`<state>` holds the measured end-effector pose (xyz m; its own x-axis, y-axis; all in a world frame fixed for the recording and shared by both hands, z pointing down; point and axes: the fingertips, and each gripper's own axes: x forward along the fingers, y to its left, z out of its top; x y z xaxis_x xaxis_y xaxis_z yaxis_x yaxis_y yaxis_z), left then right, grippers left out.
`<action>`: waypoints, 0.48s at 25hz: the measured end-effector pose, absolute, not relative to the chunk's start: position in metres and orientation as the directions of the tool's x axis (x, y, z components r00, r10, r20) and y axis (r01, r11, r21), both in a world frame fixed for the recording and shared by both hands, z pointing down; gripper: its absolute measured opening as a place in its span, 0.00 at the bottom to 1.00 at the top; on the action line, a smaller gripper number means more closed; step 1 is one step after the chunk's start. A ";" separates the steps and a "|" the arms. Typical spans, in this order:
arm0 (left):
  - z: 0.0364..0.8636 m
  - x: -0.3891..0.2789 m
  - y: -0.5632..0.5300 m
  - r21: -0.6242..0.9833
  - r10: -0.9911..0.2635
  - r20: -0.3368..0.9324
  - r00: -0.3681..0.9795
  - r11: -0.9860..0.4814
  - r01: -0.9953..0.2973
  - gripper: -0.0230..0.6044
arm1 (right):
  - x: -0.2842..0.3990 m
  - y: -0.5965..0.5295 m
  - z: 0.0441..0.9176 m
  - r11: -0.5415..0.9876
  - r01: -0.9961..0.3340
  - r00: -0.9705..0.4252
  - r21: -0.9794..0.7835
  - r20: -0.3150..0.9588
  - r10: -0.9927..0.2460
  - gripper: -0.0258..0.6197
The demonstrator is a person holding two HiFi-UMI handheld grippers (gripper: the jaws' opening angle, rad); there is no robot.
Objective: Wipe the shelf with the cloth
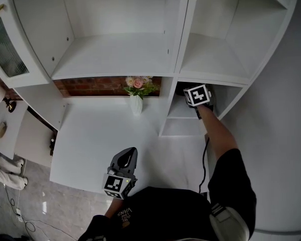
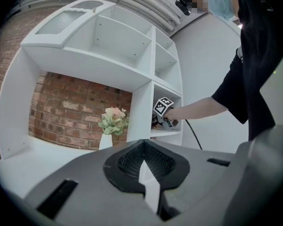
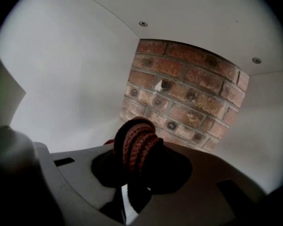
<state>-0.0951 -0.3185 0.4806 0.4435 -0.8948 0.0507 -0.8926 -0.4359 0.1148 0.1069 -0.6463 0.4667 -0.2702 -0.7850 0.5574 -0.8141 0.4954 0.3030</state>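
My right gripper (image 1: 197, 95) reaches into the low right compartment of the white shelf unit (image 1: 180, 127); its jaws are hidden there under the shelf board. In the right gripper view it (image 3: 132, 173) is shut on a bunched dark red-brown knitted cloth (image 3: 137, 145), which points at the compartment's brick back wall (image 3: 184, 95). White side walls (image 3: 61, 88) close in on both sides. My left gripper (image 1: 132, 151) hangs over the white counter (image 1: 90, 139), well apart from the shelf. Its jaws (image 2: 144, 147) meet with nothing between them.
A white vase of pink flowers (image 1: 136, 97) stands at the counter's back, left of the compartment, before a brick wall (image 2: 75, 112). A glass-panelled cabinet door (image 1: 7, 46) hangs open at far left. A black cable (image 1: 204, 159) trails from my right arm. Upper shelves (image 1: 115, 54) hold nothing.
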 end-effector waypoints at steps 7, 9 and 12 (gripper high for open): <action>0.480 -0.094 -0.321 0.131 -0.880 0.031 0.474 -0.466 -0.875 0.05 | 0.155 -0.641 0.462 0.445 -0.672 0.006 0.592 0.606 -0.796 0.19; 0.481 -0.096 -0.322 0.138 -0.877 0.025 0.479 -0.472 -0.871 0.05 | 0.165 -0.641 0.461 0.455 -0.556 0.106 0.696 0.602 -0.792 0.19; 0.481 -0.098 -0.322 0.148 -0.874 0.017 0.485 -0.477 -0.866 0.05 | 0.181 -0.639 0.464 0.460 -0.421 0.230 0.782 0.583 -0.780 0.19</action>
